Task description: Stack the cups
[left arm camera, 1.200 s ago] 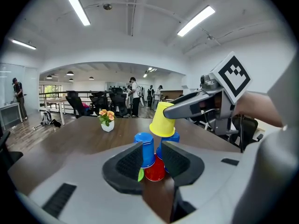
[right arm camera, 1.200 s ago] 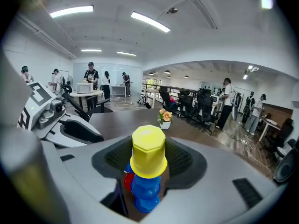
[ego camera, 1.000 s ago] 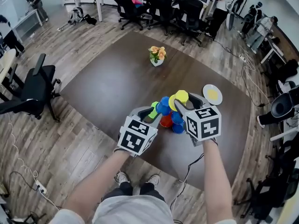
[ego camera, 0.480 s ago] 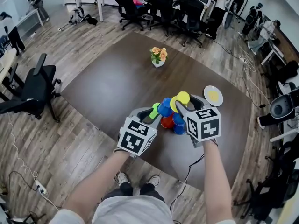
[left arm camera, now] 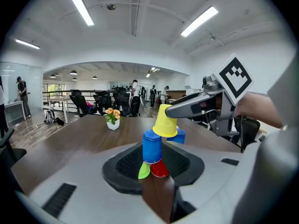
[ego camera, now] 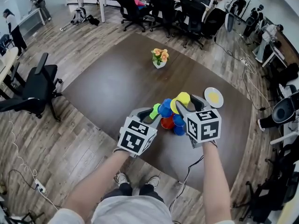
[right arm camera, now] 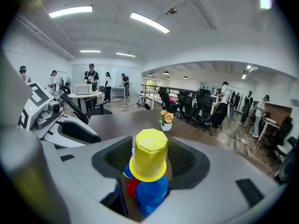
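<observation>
Dark brown worktop [ego camera: 103, 87]; head view shows left tongs [ego camera: 155, 111] and right tongs [ego camera: 183, 102] held forward side by side near its front edge. Left gripper view: tongs narrowed on an upturned blue cup [left arm camera: 152, 147] above red cup [left arm camera: 160, 170] and green cup [left arm camera: 143, 171]. Right gripper view: tongs wide, gripping an upturned yellow cup [right arm camera: 149, 155].

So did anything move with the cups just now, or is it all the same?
Nothing visibly changed. The right gripper still holds the yellow cup above the other cups, and the left gripper is still at the blue cup. The flowers and the plate sit where they were.
</observation>
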Demonstrator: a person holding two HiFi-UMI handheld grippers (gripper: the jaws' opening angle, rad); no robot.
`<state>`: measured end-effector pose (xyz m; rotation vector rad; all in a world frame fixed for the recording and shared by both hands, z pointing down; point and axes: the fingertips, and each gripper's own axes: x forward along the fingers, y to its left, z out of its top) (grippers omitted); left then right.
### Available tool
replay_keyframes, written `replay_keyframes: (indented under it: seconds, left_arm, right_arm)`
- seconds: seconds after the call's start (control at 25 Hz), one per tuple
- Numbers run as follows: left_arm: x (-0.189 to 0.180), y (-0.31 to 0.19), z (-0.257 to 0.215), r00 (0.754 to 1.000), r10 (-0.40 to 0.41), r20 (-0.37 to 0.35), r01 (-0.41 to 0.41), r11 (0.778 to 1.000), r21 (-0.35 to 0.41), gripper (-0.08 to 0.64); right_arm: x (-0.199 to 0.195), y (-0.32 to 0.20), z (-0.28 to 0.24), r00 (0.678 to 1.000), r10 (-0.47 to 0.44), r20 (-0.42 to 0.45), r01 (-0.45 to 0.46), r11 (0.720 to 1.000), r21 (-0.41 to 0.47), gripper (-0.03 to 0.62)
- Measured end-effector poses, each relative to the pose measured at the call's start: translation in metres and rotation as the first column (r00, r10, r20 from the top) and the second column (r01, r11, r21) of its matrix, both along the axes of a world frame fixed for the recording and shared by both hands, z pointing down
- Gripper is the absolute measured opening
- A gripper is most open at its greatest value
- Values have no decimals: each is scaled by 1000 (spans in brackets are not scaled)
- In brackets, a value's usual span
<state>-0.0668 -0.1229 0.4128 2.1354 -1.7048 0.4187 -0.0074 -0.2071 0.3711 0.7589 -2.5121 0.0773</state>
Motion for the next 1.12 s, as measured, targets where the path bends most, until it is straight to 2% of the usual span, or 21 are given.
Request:
replay_keyframes:
  seconds: [0.28,0.56,0.72,0.84,1.0,1.12]
  left_arm:
    - [-14,2,-11,1000,-5,20,4,1000,25,121]
    - [-22,2,-28,998,-7,57,4,999,52,118]
    - [-23,0,-42,996,-4,86,-2,997,73,102]
    - [-24,-1,-56,995,-18,101,8,995,97,62]
    - [-25,-1,-66,995,-22,97,11,993,118,23]
    - [-18,3,-63,995,14,96,-24,994,110,-5]
  right_arm:
    - [13,8,-13,994,63,86,-63,998,0,225]
    - [52,14,-18,973,177,145,-176,984,-21,225]
    - [74,18,-21,956,238,173,-236,971,-28,225]
    - [92,24,-23,943,274,191,-274,961,-26,224]
    - [105,34,-24,936,292,197,-296,955,-9,184]
    - [111,42,-24,926,311,213,-320,947,6,117]
